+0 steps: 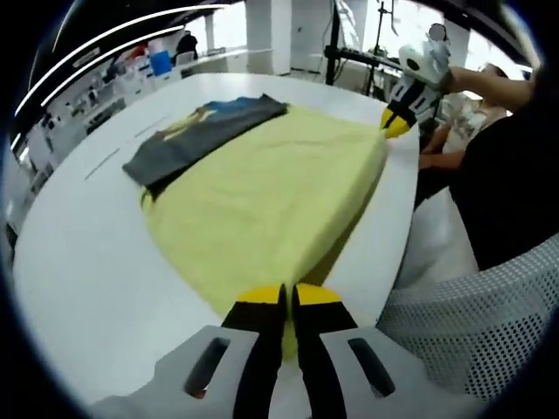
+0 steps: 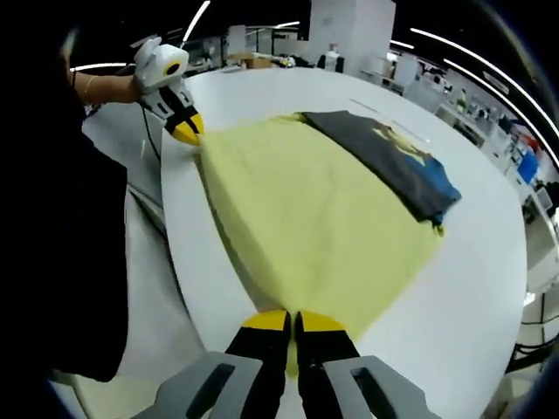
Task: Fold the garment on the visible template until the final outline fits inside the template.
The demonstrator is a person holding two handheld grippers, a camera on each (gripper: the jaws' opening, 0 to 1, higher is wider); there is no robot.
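Both grippers are pinched down on the near edge of the yellow garment [image 1: 271,201]: the left gripper [image 1: 286,301] has its jaws together on one corner, the right gripper [image 2: 293,327] is clamped the same way on the other, and each shows at the far end of the other's view. That garment lies spread on the white table [image 1: 79,271], its long axis running along the near table edge between the two grips, its body pointing away across the table. Farther off, its far edge touches a dark grey folded garment [image 1: 196,135], so the risk I judge is an uneven lift, one corner slipping or the fold landing skewed and dragging that piece.
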